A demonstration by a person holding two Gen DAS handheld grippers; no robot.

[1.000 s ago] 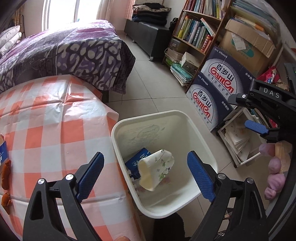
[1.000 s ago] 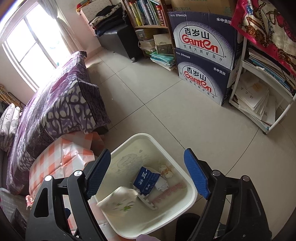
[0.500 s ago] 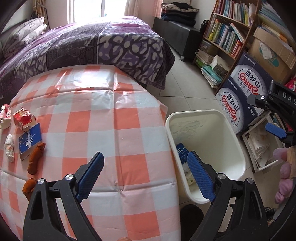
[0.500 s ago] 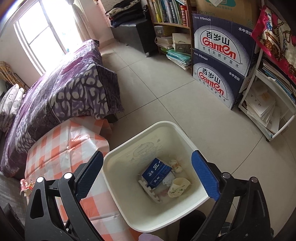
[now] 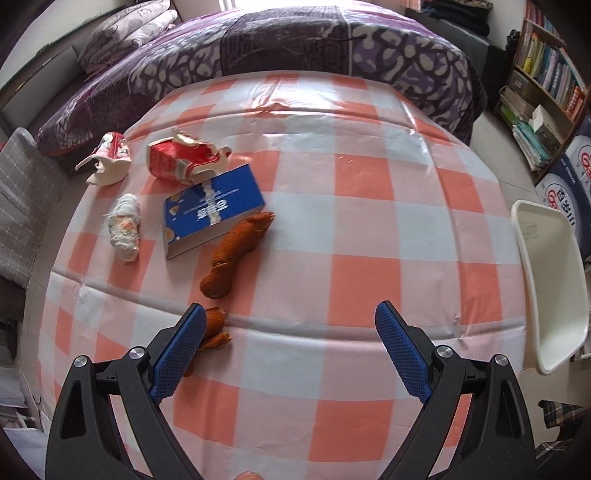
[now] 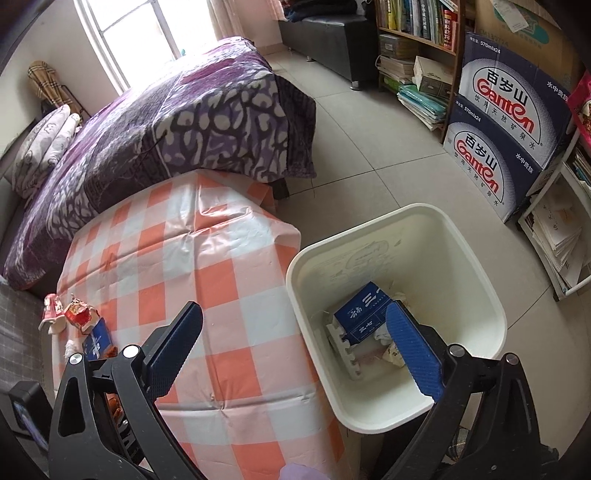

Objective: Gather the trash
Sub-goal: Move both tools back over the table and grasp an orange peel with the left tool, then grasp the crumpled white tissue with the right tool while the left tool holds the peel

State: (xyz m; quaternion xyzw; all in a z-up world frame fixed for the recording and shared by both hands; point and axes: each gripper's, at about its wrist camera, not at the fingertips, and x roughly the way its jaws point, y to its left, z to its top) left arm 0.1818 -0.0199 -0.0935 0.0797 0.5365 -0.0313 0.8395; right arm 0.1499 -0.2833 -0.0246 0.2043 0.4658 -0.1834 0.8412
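Observation:
My left gripper (image 5: 289,308) hangs open over the orange-checked table (image 5: 369,229), empty. Ahead of it lie a brown scrap (image 5: 236,254), a blue box (image 5: 212,210), a crumpled white wad (image 5: 123,227), a torn red carton (image 5: 181,160) and a torn red-and-white cup (image 5: 109,158). A second brown scrap (image 5: 216,330) touches the left fingertip. The white bin (image 5: 554,288) stands at the table's right edge. My right gripper (image 6: 293,306), jaws opening and empty, straddles the table edge and the bin (image 6: 454,236), which holds a blue carton (image 6: 364,310), white foam (image 6: 343,350) and a paper cup (image 6: 393,354).
A bed with a purple patterned cover (image 6: 177,122) sits behind the table. Stacked water-bottle boxes (image 6: 506,122), a bookshelf (image 6: 417,33) and a white rack of papers (image 6: 557,236) line the right side. Tiled floor (image 6: 369,162) lies between them and the bin.
My left gripper swung from over the bin to over the table, so the trash pile came into view. My right gripper slid left and its jaws widened. The paper cup dropped into the bin.

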